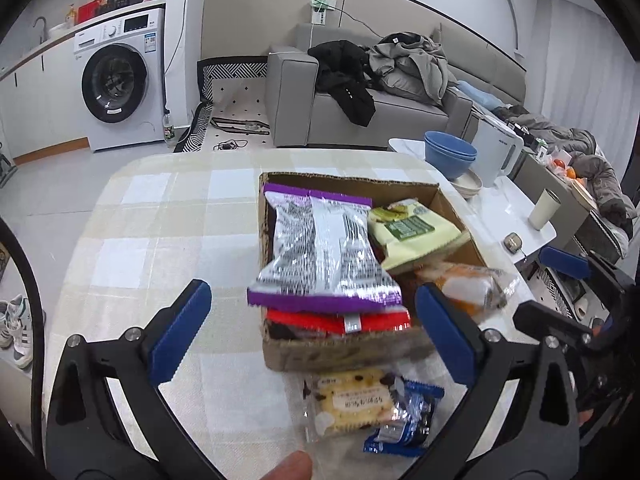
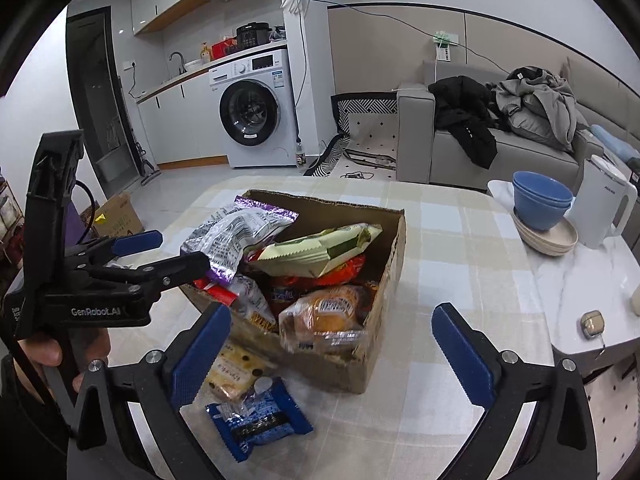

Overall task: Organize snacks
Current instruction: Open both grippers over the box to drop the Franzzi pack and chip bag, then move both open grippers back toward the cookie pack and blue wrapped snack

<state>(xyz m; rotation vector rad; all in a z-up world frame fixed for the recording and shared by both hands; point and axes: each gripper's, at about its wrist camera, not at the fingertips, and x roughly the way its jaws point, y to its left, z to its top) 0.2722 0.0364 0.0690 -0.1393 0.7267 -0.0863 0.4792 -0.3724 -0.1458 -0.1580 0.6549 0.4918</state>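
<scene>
Readable text: "GenRobot.AI" on side of L gripper (image 2: 160,254), seen from R wrist cam. Snack labels blurred, not legible; CJK print on yellow pkt (image 1: 352,404) unreadable.

Box (image 1: 344,350) (cardboard, open top) sits on checked tabletop (image 1: 160,220). Inside: silver/purple bag (image 1: 320,248) on top, tilted over near-left wall; green/cream pkt (image 1: 412,228); bun in clear wrap (image 2: 332,316) at near-right corner; red pkts underneath, mostly hidden.

Outside box, just beside its near wall on tabletop: yellow pkt, touching blue pkt (image 2: 256,420).

L gripper (image 1: 312,336): jaws wide apart, nothing between pads. R gripper (image 2: 332,356): jaws wide apart, empty; box corner lies beyond the gap.
</scene>
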